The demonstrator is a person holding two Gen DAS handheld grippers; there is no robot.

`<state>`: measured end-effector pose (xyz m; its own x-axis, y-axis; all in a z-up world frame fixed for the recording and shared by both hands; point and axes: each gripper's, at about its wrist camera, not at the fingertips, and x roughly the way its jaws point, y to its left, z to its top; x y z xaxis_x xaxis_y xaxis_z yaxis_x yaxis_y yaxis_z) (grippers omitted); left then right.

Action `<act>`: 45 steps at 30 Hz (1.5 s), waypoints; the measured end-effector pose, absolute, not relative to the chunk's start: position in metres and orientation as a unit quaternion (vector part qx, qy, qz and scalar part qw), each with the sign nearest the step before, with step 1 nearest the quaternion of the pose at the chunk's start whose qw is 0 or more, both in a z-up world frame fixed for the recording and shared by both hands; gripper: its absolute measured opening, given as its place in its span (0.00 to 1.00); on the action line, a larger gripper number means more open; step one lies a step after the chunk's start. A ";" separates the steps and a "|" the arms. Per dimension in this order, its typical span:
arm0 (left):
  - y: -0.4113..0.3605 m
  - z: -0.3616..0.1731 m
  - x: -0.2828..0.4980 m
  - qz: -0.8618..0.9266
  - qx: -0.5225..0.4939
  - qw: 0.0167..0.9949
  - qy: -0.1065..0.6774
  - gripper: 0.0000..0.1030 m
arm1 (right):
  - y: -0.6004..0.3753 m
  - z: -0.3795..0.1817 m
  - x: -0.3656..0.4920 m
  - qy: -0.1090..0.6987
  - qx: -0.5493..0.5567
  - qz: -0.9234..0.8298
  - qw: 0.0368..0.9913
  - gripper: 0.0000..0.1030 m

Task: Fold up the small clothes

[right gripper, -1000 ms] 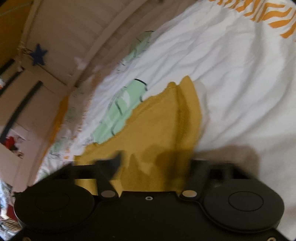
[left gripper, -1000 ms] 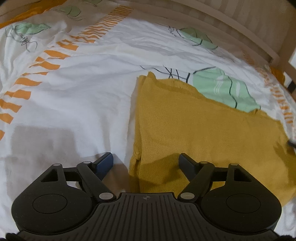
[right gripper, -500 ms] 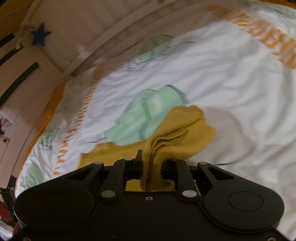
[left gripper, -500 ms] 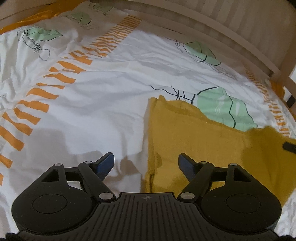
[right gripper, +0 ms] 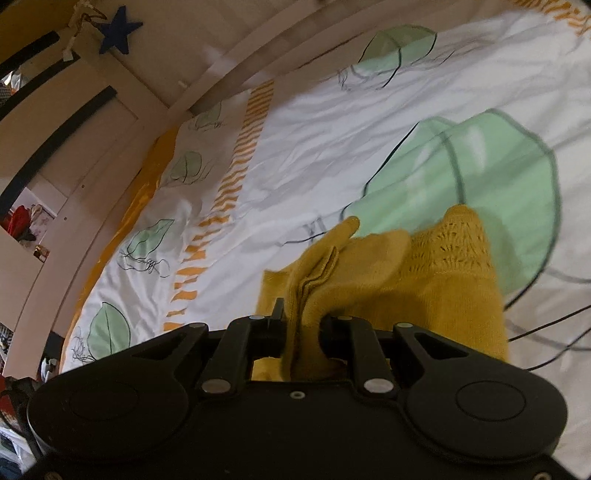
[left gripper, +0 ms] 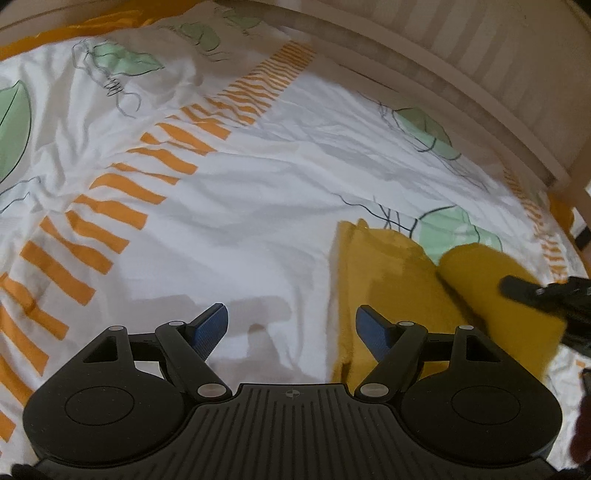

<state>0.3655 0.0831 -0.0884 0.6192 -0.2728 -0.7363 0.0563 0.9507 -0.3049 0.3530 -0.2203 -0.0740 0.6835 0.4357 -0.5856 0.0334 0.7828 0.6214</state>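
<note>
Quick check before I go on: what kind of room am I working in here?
Most likely a child's bedroom. The mustard-yellow knit garment lies on a bed's white duvet cover printed with green leaves and orange stripes, a pale wooden bed rail runs behind it, and a dark blue star decoration hangs nearby.

this is a bedroom in a home, probably a child's room. a bed [left gripper: 258, 206] carries a white duvet cover [right gripper: 314, 155] with green leaves and orange stripes, a pale wooden bed rail [left gripper: 461, 99] runs beside it, and a blue star decoration [right gripper: 120, 29] hangs on the wall.
</note>
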 end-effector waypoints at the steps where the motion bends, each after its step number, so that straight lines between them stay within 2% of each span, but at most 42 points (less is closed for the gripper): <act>1: 0.085 -0.089 0.366 -0.092 -0.131 0.890 0.427 0.73 | -0.215 -0.074 0.354 0.381 0.304 0.115 0.866 0.23; 9: 0.090 -0.088 0.366 -0.091 -0.140 0.888 0.428 0.73 | -0.171 -0.088 0.363 0.393 0.244 0.097 0.881 0.25; 12: 0.094 -0.089 0.366 -0.085 -0.145 0.888 0.428 0.73 | -0.163 -0.092 0.366 0.398 0.239 0.103 0.880 0.28; 19: 0.097 -0.088 0.366 -0.076 -0.148 0.888 0.428 0.73 | -0.152 -0.088 0.367 0.387 0.264 0.179 0.865 0.45; 24: 0.097 -0.089 0.366 -0.072 -0.147 0.888 0.429 0.73 | -0.163 -0.067 0.355 0.355 0.276 0.197 0.871 0.47; 26: 0.097 -0.088 0.366 -0.072 -0.147 0.888 0.430 0.73 | -0.172 -0.060 0.348 0.345 0.266 0.190 0.880 0.53; 28: 0.095 -0.089 0.367 -0.077 -0.147 0.887 0.430 0.73 | -0.180 -0.055 0.337 0.337 0.245 0.176 0.892 0.57; 36: 0.084 -0.090 0.367 -0.098 -0.141 0.885 0.432 0.73 | -0.181 -0.074 0.290 0.354 0.158 0.160 0.908 0.57; 45: 0.076 -0.089 0.367 -0.118 -0.143 0.880 0.438 0.73 | -0.115 -0.072 0.219 0.272 -0.037 0.222 0.936 0.59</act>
